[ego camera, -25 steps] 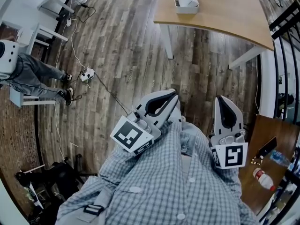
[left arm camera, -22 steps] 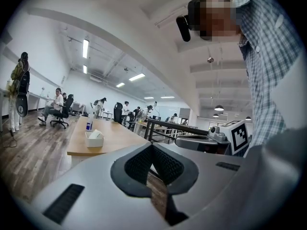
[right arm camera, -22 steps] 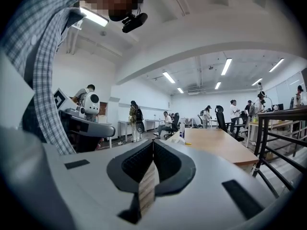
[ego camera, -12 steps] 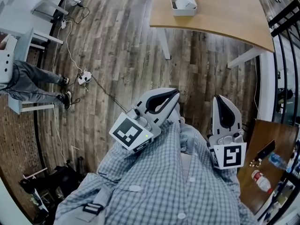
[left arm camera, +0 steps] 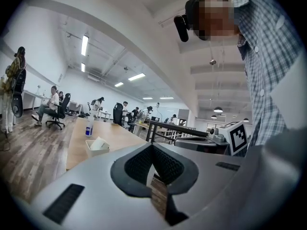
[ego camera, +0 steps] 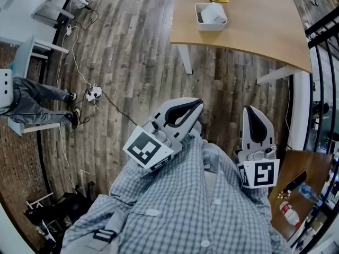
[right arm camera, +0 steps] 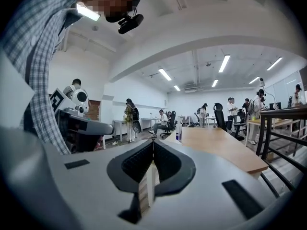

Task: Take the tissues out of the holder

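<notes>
A white tissue holder (ego camera: 211, 16) with white tissues in it stands on the wooden table (ego camera: 254, 25) far ahead. In the left gripper view the holder (left arm camera: 97, 146) sits near the table's near end. My left gripper (ego camera: 198, 103) is held close to the checked shirt, shut with nothing between its jaws (left arm camera: 152, 147). My right gripper (ego camera: 250, 110) is beside it, also shut and empty (right arm camera: 153, 143). Both point towards the table and are well short of it, over the wooden floor.
A yellow pen (ego camera: 218, 0) lies behind the holder and a blue bottle (left arm camera: 89, 127) stands further along the table. A cable and plug block (ego camera: 95, 93) lie on the floor at the left, near a seated person (ego camera: 32, 97). A brown side table (ego camera: 296, 189) and black railing (ego camera: 323, 20) are at the right.
The table and holder have slid lower in the head view, so they are nearer. Both grippers keep their place by the shirt and stay shut.
</notes>
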Action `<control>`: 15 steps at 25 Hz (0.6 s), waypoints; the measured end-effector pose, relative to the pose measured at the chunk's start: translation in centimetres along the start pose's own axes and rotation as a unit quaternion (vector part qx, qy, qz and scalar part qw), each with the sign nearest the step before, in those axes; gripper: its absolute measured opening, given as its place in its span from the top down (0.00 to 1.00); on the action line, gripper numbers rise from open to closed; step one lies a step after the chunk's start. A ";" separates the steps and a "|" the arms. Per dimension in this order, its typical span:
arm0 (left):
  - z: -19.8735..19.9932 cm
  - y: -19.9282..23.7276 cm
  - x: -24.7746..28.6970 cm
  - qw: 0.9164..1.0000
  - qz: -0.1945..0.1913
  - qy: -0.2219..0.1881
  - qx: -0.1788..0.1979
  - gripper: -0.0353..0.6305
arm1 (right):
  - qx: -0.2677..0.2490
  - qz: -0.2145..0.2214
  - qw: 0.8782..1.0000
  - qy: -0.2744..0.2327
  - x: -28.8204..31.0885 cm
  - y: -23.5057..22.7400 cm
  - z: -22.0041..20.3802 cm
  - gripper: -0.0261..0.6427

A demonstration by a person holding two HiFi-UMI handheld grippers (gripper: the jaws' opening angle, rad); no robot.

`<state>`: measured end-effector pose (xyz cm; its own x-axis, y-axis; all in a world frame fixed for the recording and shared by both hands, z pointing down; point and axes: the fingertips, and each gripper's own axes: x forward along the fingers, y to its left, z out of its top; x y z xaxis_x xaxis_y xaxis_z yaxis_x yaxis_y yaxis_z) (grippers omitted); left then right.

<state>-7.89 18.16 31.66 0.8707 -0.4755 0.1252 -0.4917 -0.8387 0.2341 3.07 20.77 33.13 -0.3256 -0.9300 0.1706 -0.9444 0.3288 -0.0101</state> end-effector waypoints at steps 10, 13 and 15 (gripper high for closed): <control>2.0 6.2 2.2 1.000 -0.008 0.001 0.006 0.94 | 0.060 -0.013 0.998 -0.023 6.2 -1.7 2.0 0.94; 2.4 7.7 3.1 1.000 -0.017 0.001 0.005 0.94 | 0.083 -0.036 0.995 -0.031 7.5 -3.1 2.4 0.94; 2.7 8.6 3.6 1.000 -0.023 0.000 0.006 0.94 | 0.073 -0.046 0.996 -0.032 8.4 -3.6 2.7 0.94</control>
<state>-8.97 8.53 31.57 0.8926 -0.4359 0.1154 -0.4509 -0.8628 0.2288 3.62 11.31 31.92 -0.2363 -0.9649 0.1150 -0.9653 0.2195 -0.1418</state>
